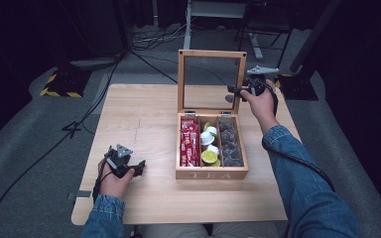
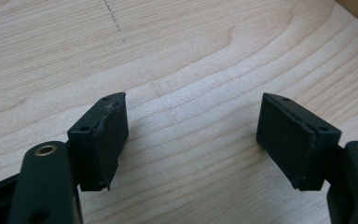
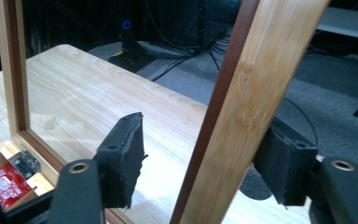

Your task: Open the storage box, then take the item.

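Note:
A wooden tea box (image 1: 212,173) stands on the table with its glass-paned lid (image 1: 180,79) upright. It holds red packets (image 1: 189,141), white and lime capsules (image 1: 209,146) and dark capsules (image 1: 229,144). My right gripper (image 1: 235,90) is at the lid's right edge. In the right gripper view the lid's wooden frame (image 3: 256,79) runs between the jaws of that gripper (image 3: 205,130); the left pad (image 3: 123,154) stands clear of the wood, so the grip is open. My left gripper (image 1: 140,167) rests low at the table's near left, open (image 2: 193,126) over bare wood.
The light wooden table (image 1: 144,114) has free room left of the box. On the grey floor behind lie cables, a base with yellow-black stripes (image 1: 59,84) and a white stand (image 1: 213,10). A metal hinge (image 3: 25,163) and a red packet (image 3: 2,186) show by the lid's foot.

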The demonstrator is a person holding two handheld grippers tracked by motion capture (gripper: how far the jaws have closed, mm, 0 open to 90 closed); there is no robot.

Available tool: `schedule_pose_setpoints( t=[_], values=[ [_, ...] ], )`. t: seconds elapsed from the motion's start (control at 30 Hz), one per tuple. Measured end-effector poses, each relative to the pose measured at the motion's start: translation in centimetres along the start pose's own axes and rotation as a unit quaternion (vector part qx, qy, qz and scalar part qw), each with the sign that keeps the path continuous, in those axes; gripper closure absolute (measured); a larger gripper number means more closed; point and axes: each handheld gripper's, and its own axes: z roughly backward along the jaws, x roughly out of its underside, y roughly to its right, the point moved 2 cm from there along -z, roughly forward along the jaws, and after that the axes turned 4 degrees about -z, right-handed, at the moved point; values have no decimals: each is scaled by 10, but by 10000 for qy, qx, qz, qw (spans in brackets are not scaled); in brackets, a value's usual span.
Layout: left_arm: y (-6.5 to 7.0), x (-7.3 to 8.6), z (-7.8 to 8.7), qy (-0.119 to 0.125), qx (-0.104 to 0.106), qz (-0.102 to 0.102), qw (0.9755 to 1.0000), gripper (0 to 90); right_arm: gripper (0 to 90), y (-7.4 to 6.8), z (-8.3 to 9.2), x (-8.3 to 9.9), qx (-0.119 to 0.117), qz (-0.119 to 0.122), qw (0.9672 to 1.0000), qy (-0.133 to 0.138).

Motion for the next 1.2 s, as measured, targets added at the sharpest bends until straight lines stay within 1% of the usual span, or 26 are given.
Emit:
schedule_pose_setpoints(
  t=[0.07, 0.13, 0.2, 0.37, 0.47, 0.5, 0.67, 0.73, 0.8, 0.83, 1.0, 1.03, 1.13, 1.2],
  values=[
    [0, 0, 0, -7, 6, -9, 10000, 244, 345, 0, -1, 1, -36, -40, 10000, -25],
    [0, 0, 0, -14, 12, -11, 10000, 242, 313, 0, 0, 1, 20, -59, 10000, -15],
    [0, 0, 0, -14, 12, -11, 10000, 241, 287, 1, 3, 0, 48, -113, 9999, 51],
    [0, 0, 0, -8, 23, -7, 10000, 239, 245, 2, 17, -2, 93, -167, 9997, 155],
    [0, 0, 0, -11, 19, 6, 10000, 239, 248, -1, 28, -2, 69, -82, 9999, 128],
    [0, 0, -1, -11, 28, 27, 10000, 238, 252, -3, 32, -2, 25, -64, 9999, 133],
    [0, -3, -3, -2, 33, 21, 10000, 235, 272, -19, 53, -5, -263, 4, 9995, 172],
    [0, -3, -4, 5, 39, 20, 10000, 235, 318, -26, 62, -5, -385, -42, 9991, 146],
    [0, -4, -4, 4, 45, 13, 10000, 235, 379, -34, 69, -4, -496, -4, 9988, 7],
    [0, -4, -4, 0, 41, 15, 10000, 235, 384, -37, 72, -3, -583, 13, 9983, -18],
    [0, -4, -4, 1, 31, 25, 10000, 235, 357, -56, 84, -1, -790, 124, 9968, -35],
    [0, -4, -4, 3, 25, 19, 10000, 235, 340, -59, 85, 0, -820, 144, 9965, -47],
    [0, -4, -4, 4, 26, 22, 10000, 235, 293, -71, 88, 2, -1008, 192, 9947, -113],
    [0, -4, -4, 5, 28, 23, 10000, 235, 237, -79, 88, 4, -1095, 222, 9936, -153]
  ],
)
